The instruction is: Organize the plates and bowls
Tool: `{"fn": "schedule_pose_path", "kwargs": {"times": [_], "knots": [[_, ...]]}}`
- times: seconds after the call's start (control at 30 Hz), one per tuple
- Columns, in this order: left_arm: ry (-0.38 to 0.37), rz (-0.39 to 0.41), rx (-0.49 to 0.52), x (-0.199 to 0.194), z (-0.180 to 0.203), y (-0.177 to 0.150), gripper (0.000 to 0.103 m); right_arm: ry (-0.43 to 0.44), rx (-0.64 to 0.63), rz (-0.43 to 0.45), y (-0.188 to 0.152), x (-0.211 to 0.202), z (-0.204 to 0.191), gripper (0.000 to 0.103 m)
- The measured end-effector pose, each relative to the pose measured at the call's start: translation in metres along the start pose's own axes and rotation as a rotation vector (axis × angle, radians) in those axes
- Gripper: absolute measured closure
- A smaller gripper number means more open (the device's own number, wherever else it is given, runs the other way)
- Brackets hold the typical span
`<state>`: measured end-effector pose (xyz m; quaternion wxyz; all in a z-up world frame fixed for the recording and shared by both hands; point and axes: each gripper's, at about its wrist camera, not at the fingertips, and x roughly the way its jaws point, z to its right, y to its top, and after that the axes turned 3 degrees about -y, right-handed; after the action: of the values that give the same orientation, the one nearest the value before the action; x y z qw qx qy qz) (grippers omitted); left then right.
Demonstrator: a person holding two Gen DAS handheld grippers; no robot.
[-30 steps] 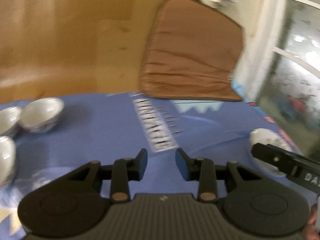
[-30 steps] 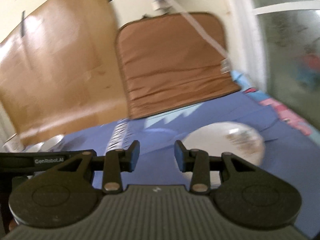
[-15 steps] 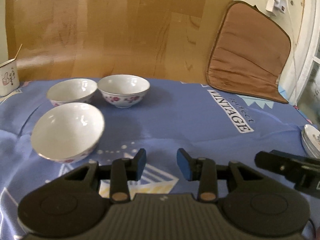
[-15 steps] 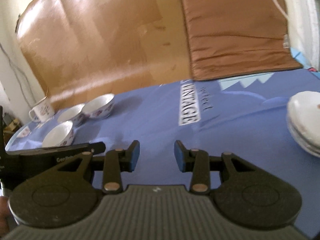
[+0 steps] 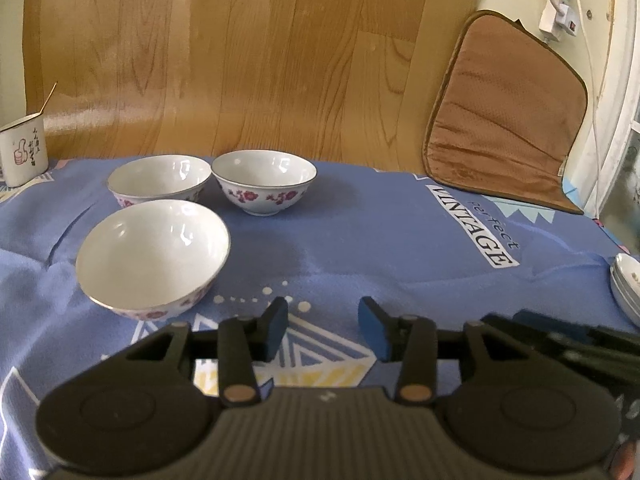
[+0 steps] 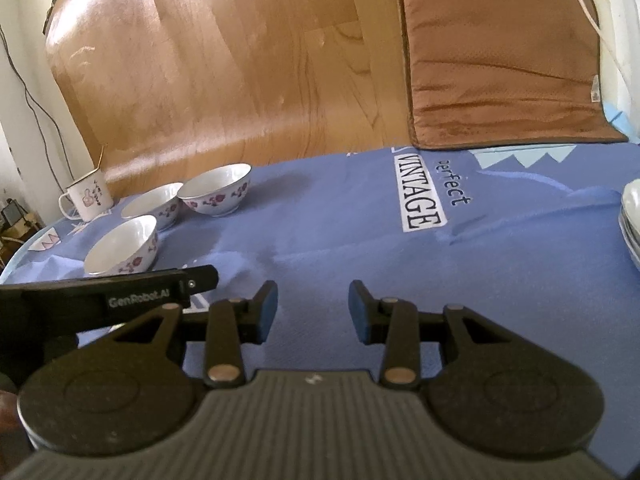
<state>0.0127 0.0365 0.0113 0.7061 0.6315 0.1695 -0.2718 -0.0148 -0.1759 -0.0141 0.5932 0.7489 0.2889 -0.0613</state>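
Observation:
Three white bowls with pink flowers stand apart on the blue cloth: a near bowl (image 5: 154,258), a back-left bowl (image 5: 159,179) and a back-right bowl (image 5: 264,181). They also show at the left of the right wrist view, the near bowl (image 6: 122,252) in front. A stack of white plates (image 5: 628,284) sits at the right edge, also in the right wrist view (image 6: 632,220). My left gripper (image 5: 323,328) is open and empty, just right of the near bowl. My right gripper (image 6: 313,312) is open and empty over bare cloth.
A white enamel mug (image 5: 22,152) stands at the far left, also in the right wrist view (image 6: 86,196). A brown cushion (image 5: 508,116) leans on the wall at the back right. A wooden panel (image 5: 240,60) stands behind the table. A cable (image 5: 588,40) hangs from a socket.
Both views swung left from the cushion and plates to the bowls, then settled. The bowls now sit nearer in the left wrist view. Both grippers stayed open.

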Motion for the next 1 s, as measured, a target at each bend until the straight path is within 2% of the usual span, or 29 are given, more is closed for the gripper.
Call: {"fn": "schedule_pose_path", "kwargs": {"times": [0.2, 0.4, 1.0], "knots": [[0.009, 0.006, 0.001, 0.0, 0.001, 0.0, 0.059, 0.023, 0.034, 0.056, -0.001, -0.006, 0.005, 0.061], [0.023, 0.031, 0.015, -0.004, 0.003, -0.001, 0.056, 0.027, 0.012, 0.084, -0.003, -0.01, 0.001, 0.059], [0.07, 0.128, 0.079, -0.017, 0.015, -0.004, 0.051, 0.042, 0.048, 0.099, -0.004, -0.01, 0.006, 0.058]]}}
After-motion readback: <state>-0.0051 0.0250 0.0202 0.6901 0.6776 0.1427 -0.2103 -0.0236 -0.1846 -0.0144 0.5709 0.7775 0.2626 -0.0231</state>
